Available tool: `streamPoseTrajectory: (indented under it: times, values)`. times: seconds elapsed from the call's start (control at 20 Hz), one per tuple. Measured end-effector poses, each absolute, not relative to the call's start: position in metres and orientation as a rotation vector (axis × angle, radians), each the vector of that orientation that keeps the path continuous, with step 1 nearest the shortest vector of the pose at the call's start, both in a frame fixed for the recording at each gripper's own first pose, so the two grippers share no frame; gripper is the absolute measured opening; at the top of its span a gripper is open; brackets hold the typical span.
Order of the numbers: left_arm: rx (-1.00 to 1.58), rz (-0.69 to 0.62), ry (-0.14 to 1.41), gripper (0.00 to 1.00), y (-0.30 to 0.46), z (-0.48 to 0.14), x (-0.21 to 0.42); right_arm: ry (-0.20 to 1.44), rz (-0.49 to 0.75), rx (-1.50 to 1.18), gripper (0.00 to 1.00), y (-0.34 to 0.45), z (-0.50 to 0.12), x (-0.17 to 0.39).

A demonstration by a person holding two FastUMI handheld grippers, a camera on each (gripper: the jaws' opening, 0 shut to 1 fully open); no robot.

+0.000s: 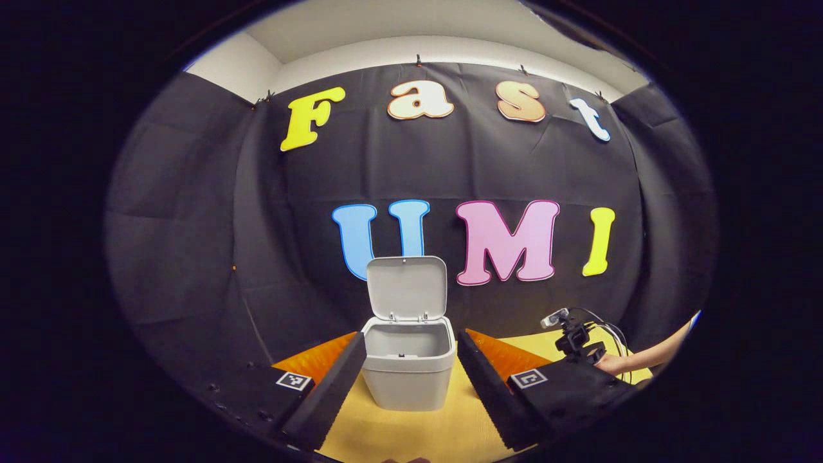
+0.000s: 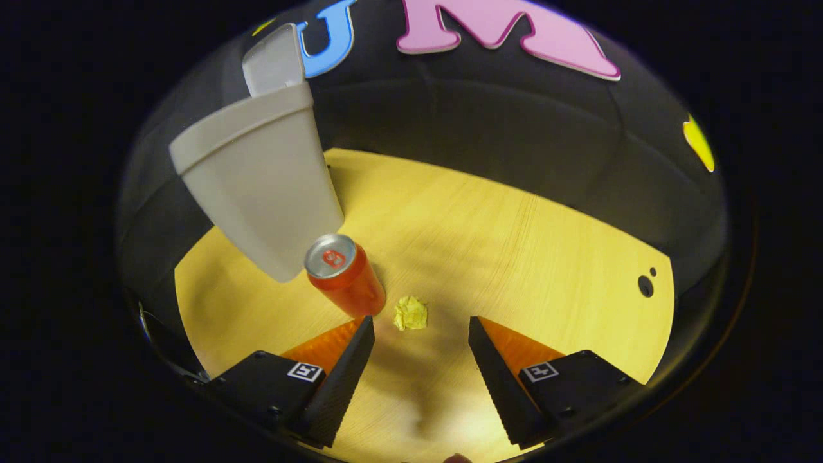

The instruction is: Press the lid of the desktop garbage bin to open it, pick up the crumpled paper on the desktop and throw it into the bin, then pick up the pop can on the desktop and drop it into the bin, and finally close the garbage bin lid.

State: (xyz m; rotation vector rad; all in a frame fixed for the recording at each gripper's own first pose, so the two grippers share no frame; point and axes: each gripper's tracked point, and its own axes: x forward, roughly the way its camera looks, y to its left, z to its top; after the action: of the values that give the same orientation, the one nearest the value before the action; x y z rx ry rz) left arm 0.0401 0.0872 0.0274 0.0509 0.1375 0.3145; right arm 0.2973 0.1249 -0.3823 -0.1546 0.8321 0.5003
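The grey desktop bin (image 1: 407,373) stands on the yellow table with its lid (image 1: 406,287) swung up and its inside showing. My left gripper (image 1: 411,342) hangs open in front of it, one finger on each side of the bin's rim. In the right gripper view the bin (image 2: 260,186) stands at the upper left, and a red pop can (image 2: 346,280) stands upright just beside its base. A small yellow crumpled paper (image 2: 411,313) lies on the table to the right of the can. My right gripper (image 2: 421,326) is open above the paper, which lies between and just ahead of its fingertips.
The wooden table (image 2: 501,244) runs to the black cloth wall behind. Two dark holes (image 2: 646,285) mark the table near its right edge. In the left gripper view the other gripper (image 1: 572,339) and a person's forearm (image 1: 649,355) sit low at the right.
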Motion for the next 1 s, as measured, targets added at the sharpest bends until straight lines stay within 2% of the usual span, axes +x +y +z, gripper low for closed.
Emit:
streamPoseTrajectory:
  times: [0.35, 0.45, 0.5, 0.55, 0.7, 0.75, 1.0]
  values:
    - [0.157, 0.38, 0.202, 0.96, 0.118, 0.012, -0.002, 0.914, 0.421, -0.202, 0.95, 0.139, -0.43, 0.32]
    - [0.138, 0.378, 0.217, 0.96, 0.12, 0.008, -0.006, 0.923, 0.406, -0.209, 0.9, 0.141, -0.44, 0.323]
    - [0.133, 0.375, 0.221, 0.96, 0.122, 0.007, -0.006, 0.939, 0.403, -0.207, 0.82, 0.142, -0.446, 0.322]
    - [0.132, 0.379, 0.229, 0.96, 0.128, 0.004, -0.006, 0.973, 0.4, -0.208, 0.61, 0.141, -0.453, 0.318]
    - [0.11, 0.373, 0.228, 0.96, 0.135, 0.001, -0.002, 0.95, 0.379, -0.188, 0.1, 0.137, -0.442, 0.32]
    - [0.098, 0.366, 0.228, 0.96, 0.136, -0.001, 0.0, 0.923, 0.379, -0.203, 0.19, 0.135, -0.433, 0.32]
    - [0.052, 0.347, 0.219, 0.96, 0.15, -0.008, 0.01, 0.759, 0.421, -0.129, 0.19, 0.149, -0.364, 0.319]
